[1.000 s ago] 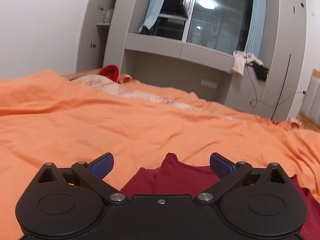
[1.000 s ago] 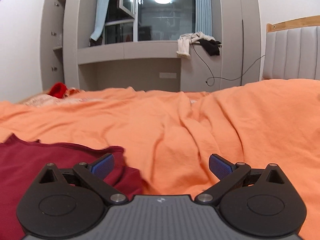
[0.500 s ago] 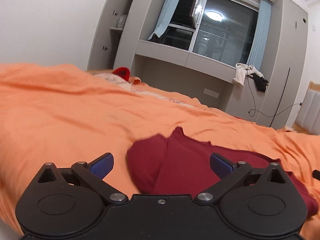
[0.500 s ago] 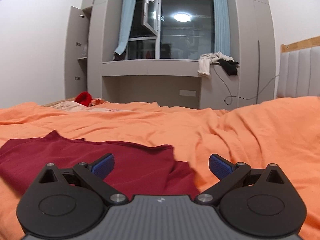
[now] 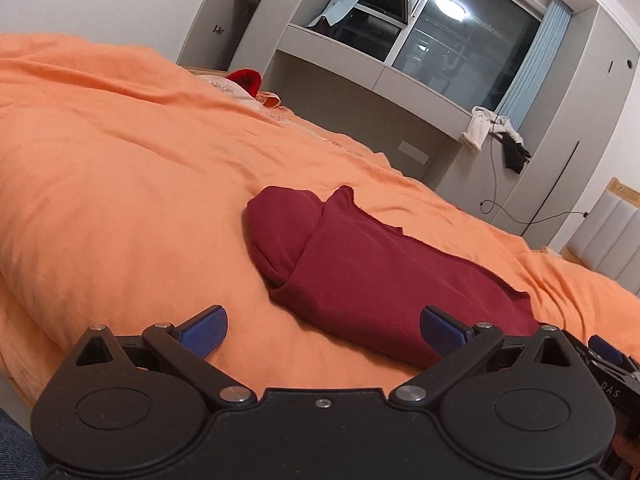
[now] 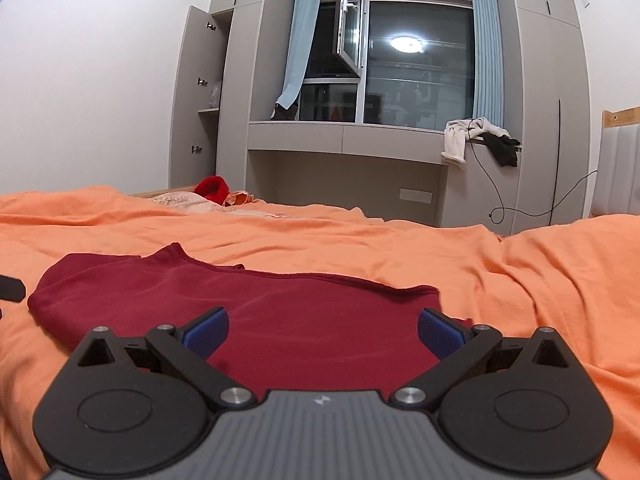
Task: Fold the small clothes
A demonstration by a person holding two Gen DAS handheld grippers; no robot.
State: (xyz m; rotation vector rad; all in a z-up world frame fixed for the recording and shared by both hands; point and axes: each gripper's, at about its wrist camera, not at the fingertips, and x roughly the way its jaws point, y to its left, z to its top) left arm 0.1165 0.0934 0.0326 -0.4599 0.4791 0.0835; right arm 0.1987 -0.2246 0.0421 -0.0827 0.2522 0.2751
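- Lying on the orange bed cover in the left wrist view, the dark red folded knit garment stretches from the middle of the frame down toward the lower right, one rounded folded end turned toward the far left.
- The left gripper is released, its blue-padded fingers spread wide with nothing between them; the left pad hangs over bare orange cover, the right pad over the near edge of the garment.
- At the lower right edge a part of the other black tool shows.
- Beyond the bed stand a grey built-in cabinet and window ledge, with a white cloth hanging from the ledge.
- In the right wrist view the same garment lies flat on the orange cover, directly ahead of the tool and spreading to the left.
- The right gripper is likewise released, blue pads far apart and empty, both over the garment's near part.
- A bright red bundle rests at the bed's far side, well apart from the garment.
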